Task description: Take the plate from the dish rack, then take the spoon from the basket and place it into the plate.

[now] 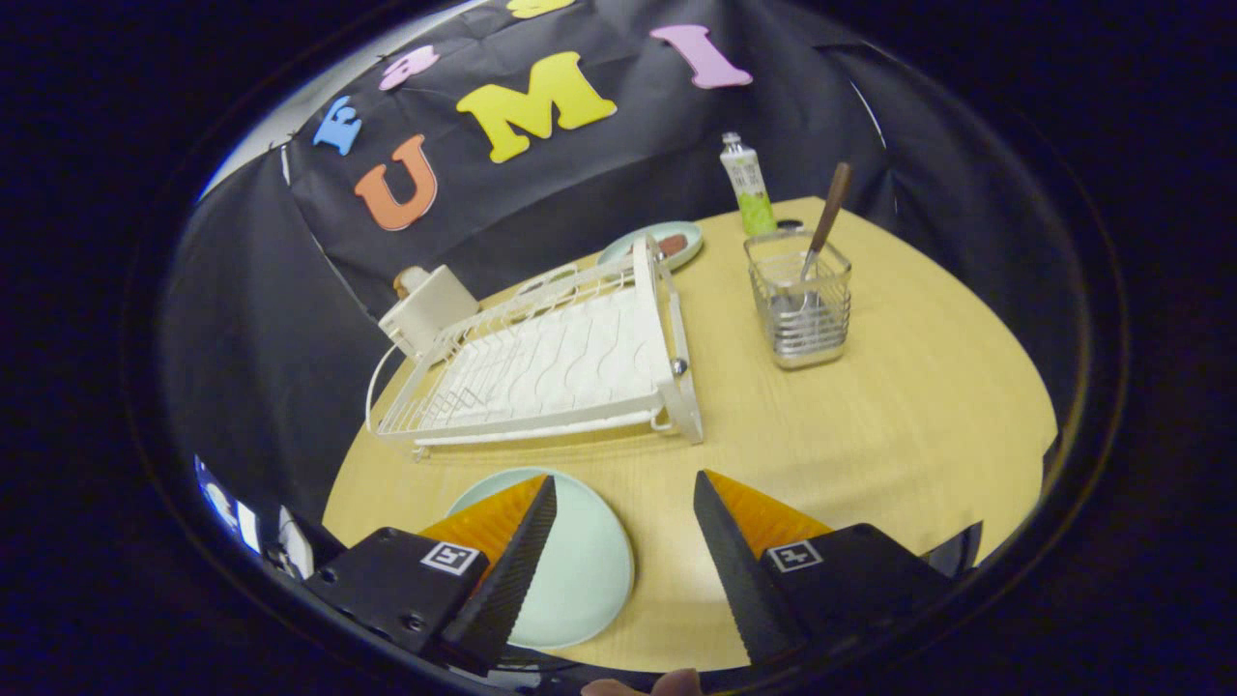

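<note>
The gripper stands wide open with nothing between its fingers. The left finger lies over a pale green plate that rests flat on the near part of the wooden table, just in front of the white dish rack. The rack looks bare, so the plate step seems done and the spoon is next.

The spoon stands well beyond the fingers, to the far right, leaning in a small wire basket with its handle sticking up and out.

Several things could go wrong. The basket is light and narrow, so a sideways pull on the handle could tip it or drag it along. The handle is thin and tilted, so a careless close may slip off it. A green and white tube stands just behind the basket and could be knocked over by reaching too deep. A second plate lies behind the rack, and the spoon could be put there by mistake.

The tube carries print, too small to read. Each finger mount bears a square black-and-white marker, no words.
</note>
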